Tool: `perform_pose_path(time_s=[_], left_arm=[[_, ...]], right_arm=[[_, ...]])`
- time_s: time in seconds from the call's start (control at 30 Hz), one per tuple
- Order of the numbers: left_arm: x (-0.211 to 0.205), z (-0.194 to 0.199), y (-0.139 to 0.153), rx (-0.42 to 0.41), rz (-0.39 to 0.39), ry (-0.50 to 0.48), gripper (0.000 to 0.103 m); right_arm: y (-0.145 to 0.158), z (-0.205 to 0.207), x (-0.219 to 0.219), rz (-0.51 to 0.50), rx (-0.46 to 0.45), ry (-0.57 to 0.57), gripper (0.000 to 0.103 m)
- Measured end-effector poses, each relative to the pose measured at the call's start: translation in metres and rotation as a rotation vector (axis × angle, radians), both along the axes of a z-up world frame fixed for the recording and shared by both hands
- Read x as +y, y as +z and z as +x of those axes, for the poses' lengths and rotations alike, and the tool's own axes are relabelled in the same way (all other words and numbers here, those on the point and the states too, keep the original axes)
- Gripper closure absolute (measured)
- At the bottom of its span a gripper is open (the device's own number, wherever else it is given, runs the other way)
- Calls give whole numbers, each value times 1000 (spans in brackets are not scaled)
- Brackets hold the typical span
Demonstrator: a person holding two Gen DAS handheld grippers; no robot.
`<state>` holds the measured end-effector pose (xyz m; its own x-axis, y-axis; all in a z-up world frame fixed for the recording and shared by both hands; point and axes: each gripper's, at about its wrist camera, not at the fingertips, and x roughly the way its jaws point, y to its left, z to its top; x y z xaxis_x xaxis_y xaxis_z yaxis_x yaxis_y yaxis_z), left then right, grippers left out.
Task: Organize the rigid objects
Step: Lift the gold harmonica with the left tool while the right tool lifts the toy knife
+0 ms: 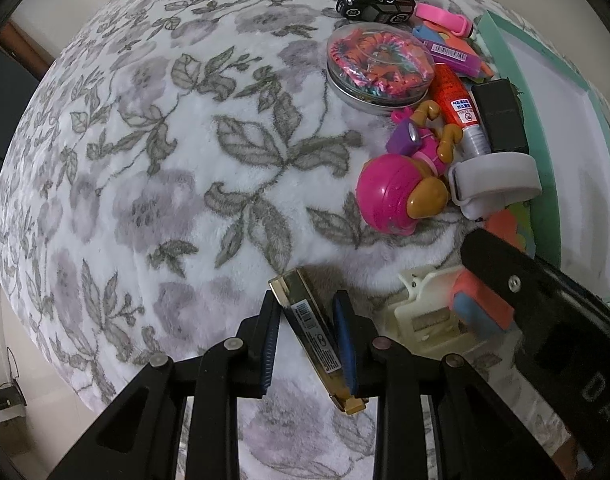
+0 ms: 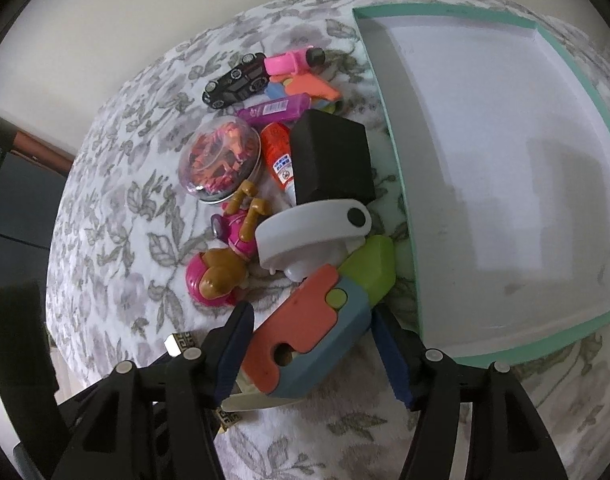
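Observation:
My left gripper [image 1: 309,336] points down over the flowered blanket [image 1: 177,184] and is shut on a slim gold box [image 1: 305,320] with a barcode, held edge-on between the blue pads. A corner of that gold box [image 2: 181,340] shows in the right wrist view. My right gripper [image 2: 313,320] is shut on a coral, blue and green plastic toy [image 2: 305,340], which lies slanted between its fingers. A cream plastic piece [image 1: 425,316] lies under that toy. The teal open box [image 2: 389,128] with a white inside stands just to the right.
A heap lies beside the teal box [image 1: 501,36]: black toy car [image 2: 235,79], pink clip [image 2: 289,61], purple tube [image 2: 275,109], round tin of coloured bands [image 2: 221,158], orange glue tube [image 2: 279,152], black block [image 2: 333,160], white band [image 2: 313,228], pink doll [image 2: 221,272].

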<state>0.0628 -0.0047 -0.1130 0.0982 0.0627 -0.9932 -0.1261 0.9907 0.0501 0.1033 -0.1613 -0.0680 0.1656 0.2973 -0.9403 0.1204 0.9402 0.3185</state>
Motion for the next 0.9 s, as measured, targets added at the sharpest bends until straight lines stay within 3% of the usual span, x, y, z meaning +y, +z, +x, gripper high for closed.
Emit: perform_pose_path(time_s=[0.17, 0.4, 0.5, 0.9], left_arm=[[-2, 0, 1, -2, 2, -1, 74], [-4, 0, 1, -4, 16, -13, 74], [-4, 0, 1, -4, 11, -5, 74], [-21, 1, 3, -14, 69, -52, 76]], right_arm=[[-1, -6, -8, 18, 33, 2, 42], [4, -17, -13, -45, 78, 57, 44], [-2, -22, -19, -72, 113, 78, 55], [-15, -35, -4, -115, 148, 170, 56]])
